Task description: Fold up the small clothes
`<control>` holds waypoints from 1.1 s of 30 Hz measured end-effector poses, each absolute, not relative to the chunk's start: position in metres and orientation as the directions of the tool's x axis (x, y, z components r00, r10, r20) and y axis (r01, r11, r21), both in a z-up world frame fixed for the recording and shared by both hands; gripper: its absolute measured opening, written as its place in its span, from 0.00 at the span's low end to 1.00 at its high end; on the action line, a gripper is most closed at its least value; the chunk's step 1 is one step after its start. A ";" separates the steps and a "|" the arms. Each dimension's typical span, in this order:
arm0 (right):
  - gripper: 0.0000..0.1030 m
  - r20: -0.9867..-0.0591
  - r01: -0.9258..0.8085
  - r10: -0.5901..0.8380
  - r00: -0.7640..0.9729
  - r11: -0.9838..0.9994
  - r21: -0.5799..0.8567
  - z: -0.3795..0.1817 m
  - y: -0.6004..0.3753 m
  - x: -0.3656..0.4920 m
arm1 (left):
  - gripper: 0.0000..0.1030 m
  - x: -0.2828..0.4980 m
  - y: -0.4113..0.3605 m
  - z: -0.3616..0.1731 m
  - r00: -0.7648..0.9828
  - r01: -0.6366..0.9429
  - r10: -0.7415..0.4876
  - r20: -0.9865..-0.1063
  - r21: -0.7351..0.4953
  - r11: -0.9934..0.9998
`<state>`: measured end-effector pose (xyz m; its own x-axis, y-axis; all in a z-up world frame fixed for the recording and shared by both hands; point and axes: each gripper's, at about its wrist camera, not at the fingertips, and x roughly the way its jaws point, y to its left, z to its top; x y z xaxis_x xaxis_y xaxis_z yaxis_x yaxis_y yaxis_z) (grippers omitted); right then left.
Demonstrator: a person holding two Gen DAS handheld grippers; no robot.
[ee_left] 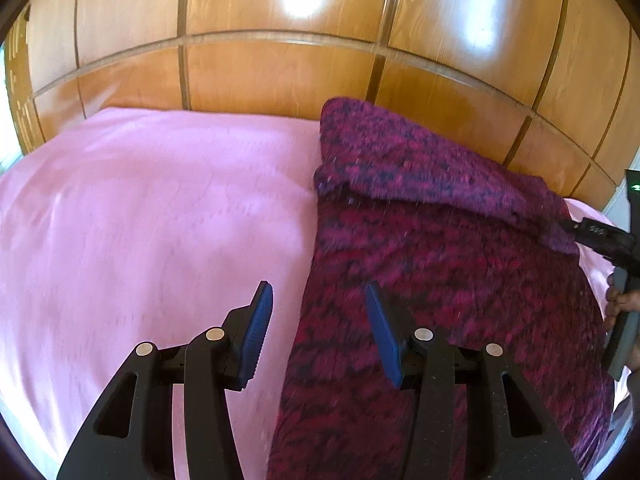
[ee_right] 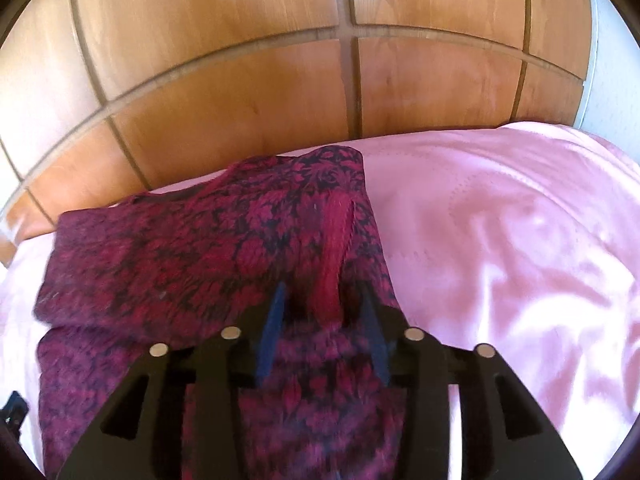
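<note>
Both views blur the knit sweater (ee_right: 168, 256). Left gripper (ee_left: 318, 332) spread, empty; right gripper (ee_right: 324, 316) grip unclear — pink bedspread (ee_left: 140, 220), wood panelling (ee_left: 280, 76).

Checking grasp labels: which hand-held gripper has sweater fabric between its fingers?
The right hand-held gripper: a sweater fold sits between its fingers. The left hand-held gripper is empty.
</note>
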<state>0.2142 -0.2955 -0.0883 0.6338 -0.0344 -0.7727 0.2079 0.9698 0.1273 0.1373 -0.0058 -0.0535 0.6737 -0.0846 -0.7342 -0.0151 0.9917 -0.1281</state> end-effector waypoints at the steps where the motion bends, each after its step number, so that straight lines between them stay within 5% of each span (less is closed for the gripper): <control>1: 0.47 -0.772 0.199 -0.021 0.636 0.970 0.137 -0.086 -0.296 0.206 | 0.46 0.134 -0.004 -0.056 0.669 -0.016 -0.086 -0.738 -0.130 0.991; 18: 0.52 -0.823 0.178 0.117 0.556 0.950 0.256 -0.100 -0.316 0.069 | 0.56 0.077 0.020 -0.071 0.625 0.038 -0.147 -0.767 -0.158 0.987; 33: 0.46 -0.698 0.214 0.190 0.691 0.867 0.449 -0.071 -0.311 0.174 | 0.56 0.131 -0.011 -0.030 0.696 0.121 -0.204 -0.688 -0.168 0.978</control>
<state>0.1740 -0.3115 -0.0709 0.6908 0.1902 -0.6976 0.2145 0.8674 0.4489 0.1307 -0.0108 -0.0296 0.6961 -0.2044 -0.6882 0.1214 0.9783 -0.1677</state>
